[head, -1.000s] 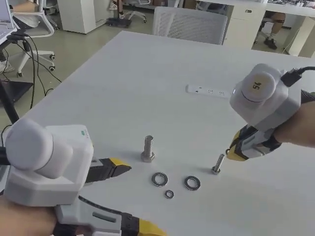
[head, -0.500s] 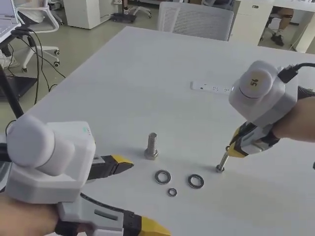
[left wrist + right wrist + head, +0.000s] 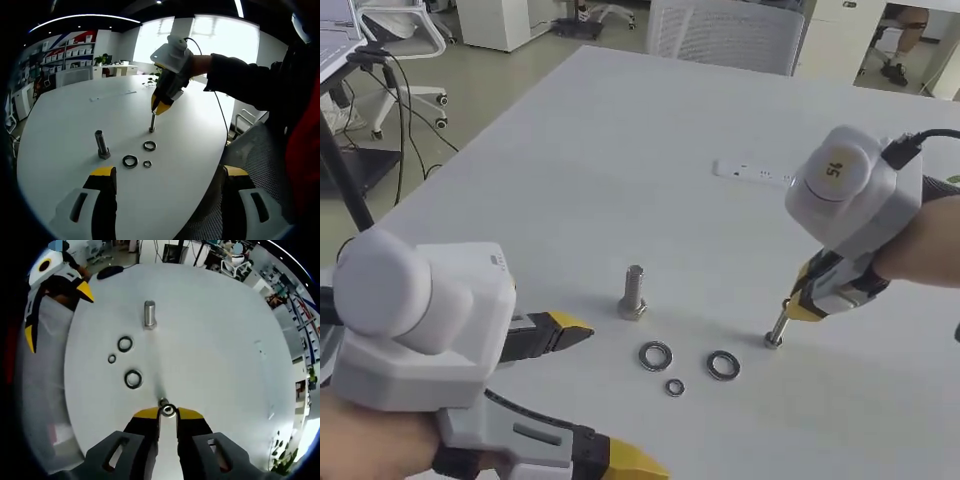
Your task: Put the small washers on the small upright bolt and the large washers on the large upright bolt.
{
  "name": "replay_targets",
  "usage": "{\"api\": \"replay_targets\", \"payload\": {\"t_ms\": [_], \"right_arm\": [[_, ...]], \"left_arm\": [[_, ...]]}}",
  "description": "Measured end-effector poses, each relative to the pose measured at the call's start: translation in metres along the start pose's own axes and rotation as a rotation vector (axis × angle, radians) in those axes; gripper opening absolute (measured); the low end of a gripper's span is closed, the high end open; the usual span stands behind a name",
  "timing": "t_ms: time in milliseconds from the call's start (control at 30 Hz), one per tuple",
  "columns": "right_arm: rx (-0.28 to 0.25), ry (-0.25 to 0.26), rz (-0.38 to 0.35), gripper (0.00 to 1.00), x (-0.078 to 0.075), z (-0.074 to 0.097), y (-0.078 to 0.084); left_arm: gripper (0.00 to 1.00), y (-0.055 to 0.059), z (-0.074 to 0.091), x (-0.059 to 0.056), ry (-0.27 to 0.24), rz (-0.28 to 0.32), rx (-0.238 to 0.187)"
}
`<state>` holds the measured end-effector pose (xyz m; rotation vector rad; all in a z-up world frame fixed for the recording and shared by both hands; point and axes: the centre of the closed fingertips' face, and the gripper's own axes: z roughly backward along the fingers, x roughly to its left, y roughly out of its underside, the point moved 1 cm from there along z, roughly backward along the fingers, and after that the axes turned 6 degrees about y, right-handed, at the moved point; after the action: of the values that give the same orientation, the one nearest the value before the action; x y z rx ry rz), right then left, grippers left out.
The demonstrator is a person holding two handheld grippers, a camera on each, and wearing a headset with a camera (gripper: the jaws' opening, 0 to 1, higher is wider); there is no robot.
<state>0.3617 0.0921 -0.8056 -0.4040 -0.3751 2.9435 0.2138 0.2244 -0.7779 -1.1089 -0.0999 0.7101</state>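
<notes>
My right gripper [image 3: 168, 413] is shut on a small washer [image 3: 168, 411], holding it right at the top of the small upright bolt [image 3: 775, 331]. In the head view this gripper [image 3: 796, 308] leans over that bolt from the right. The large upright bolt [image 3: 634, 293] stands to the left, with two large washers [image 3: 655, 355] [image 3: 723, 365] and one small washer [image 3: 675, 387] lying flat in front of it. My left gripper [image 3: 169, 173] is open and holds nothing, well short of the large bolt [image 3: 101, 145] and the washers [image 3: 130, 161].
A white power strip [image 3: 750, 172] lies farther back on the white table [image 3: 570, 160]. A mesh chair [image 3: 720, 35] stands behind the far edge. The table's left edge drops to a floor with cables and an office chair [image 3: 395, 30].
My right gripper has closed in on the small bolt, from beside it to right over its top. The left gripper has held still; the head camera shifted slightly.
</notes>
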Motion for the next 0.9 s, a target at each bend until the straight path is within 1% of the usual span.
{"api": "replay_targets", "payload": {"t_ms": [367,600,900], "right_arm": [[0.001,-0.014,0.002,0.13,0.001,-0.005,-0.002],[0.007,-0.024,0.001,0.13,-0.001,-0.009,0.0],[0.009,-0.042,-0.012,0.13,0.002,-0.02,0.001]], "left_arm": [[0.86,0.002,0.0,0.001,0.0,0.006,0.008],[0.86,0.002,-0.001,0.001,0.001,0.009,0.01],[0.86,0.003,-0.001,0.002,-0.001,0.01,0.014]]}}
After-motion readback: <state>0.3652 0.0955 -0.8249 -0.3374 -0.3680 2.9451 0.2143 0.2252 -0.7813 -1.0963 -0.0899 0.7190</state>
